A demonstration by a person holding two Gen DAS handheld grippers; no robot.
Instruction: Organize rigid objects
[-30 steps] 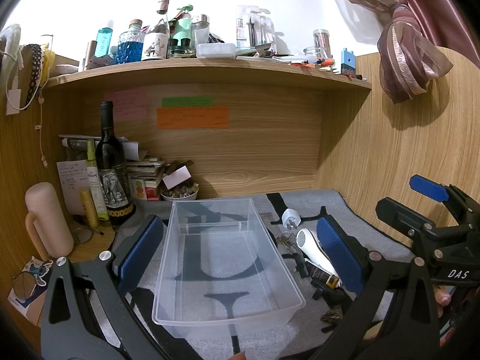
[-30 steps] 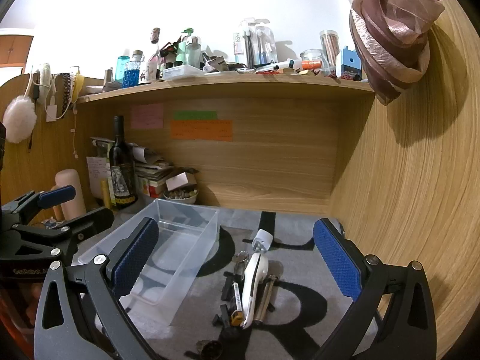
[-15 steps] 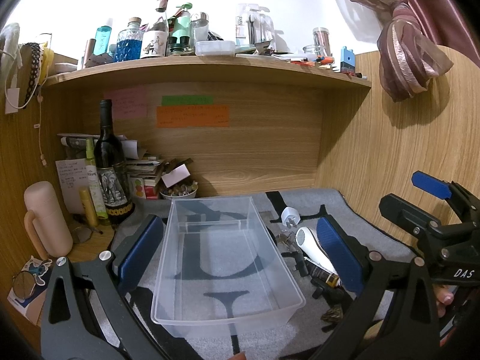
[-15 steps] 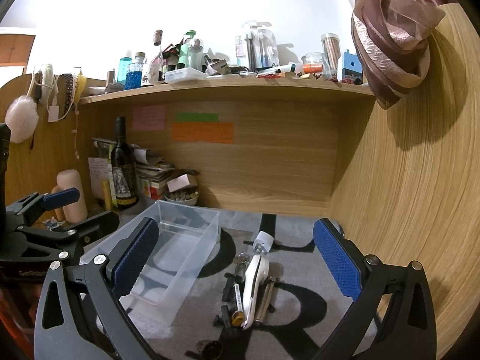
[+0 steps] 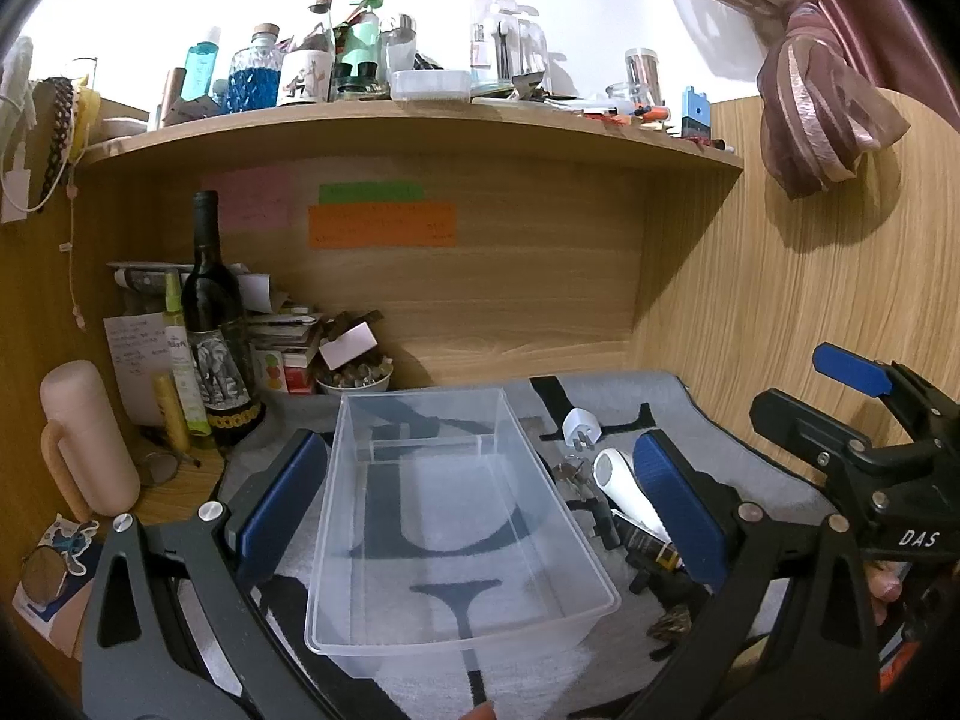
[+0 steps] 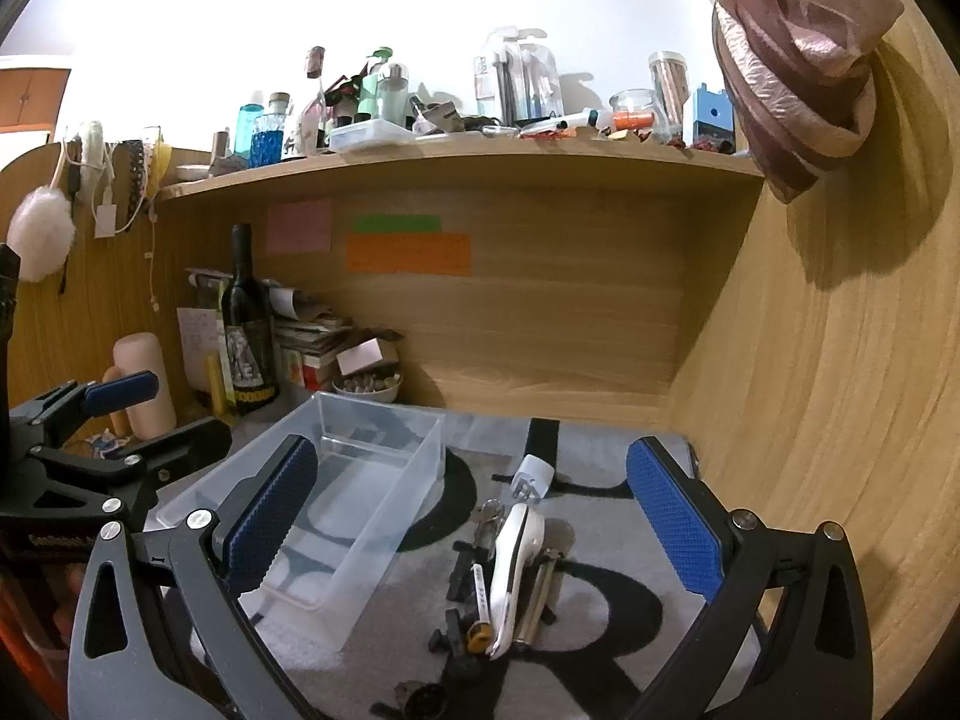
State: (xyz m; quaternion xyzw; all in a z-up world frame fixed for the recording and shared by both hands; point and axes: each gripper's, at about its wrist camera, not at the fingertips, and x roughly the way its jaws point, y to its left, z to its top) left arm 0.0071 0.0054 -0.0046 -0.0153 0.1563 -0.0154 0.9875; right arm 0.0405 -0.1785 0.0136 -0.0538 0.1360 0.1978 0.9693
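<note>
An empty clear plastic bin [image 5: 456,516] sits on the grey mat; it also shows in the right wrist view [image 6: 360,492]. My left gripper [image 5: 480,498] is open, its blue pads on either side of the bin. To the bin's right lies a pile: a white handheld device [image 6: 516,564], a white plug adapter [image 6: 533,474], keys [image 6: 489,513], a metal tool [image 6: 540,594] and small dark pieces. The device [image 5: 624,492] and adapter [image 5: 579,426] also show in the left wrist view. My right gripper [image 6: 474,534] is open and empty, above the pile.
A wine bottle [image 5: 213,324], a pink flask [image 5: 84,438], stacked books and a small bowl [image 5: 354,381] crowd the back left corner. A cluttered shelf [image 5: 420,132] runs overhead. A wooden wall [image 6: 810,390] closes the right side, with a tied curtain [image 6: 798,60] above.
Both grippers have drifted only slightly; the right wrist view has tilted down a little. Nothing was grasped or moved.
</note>
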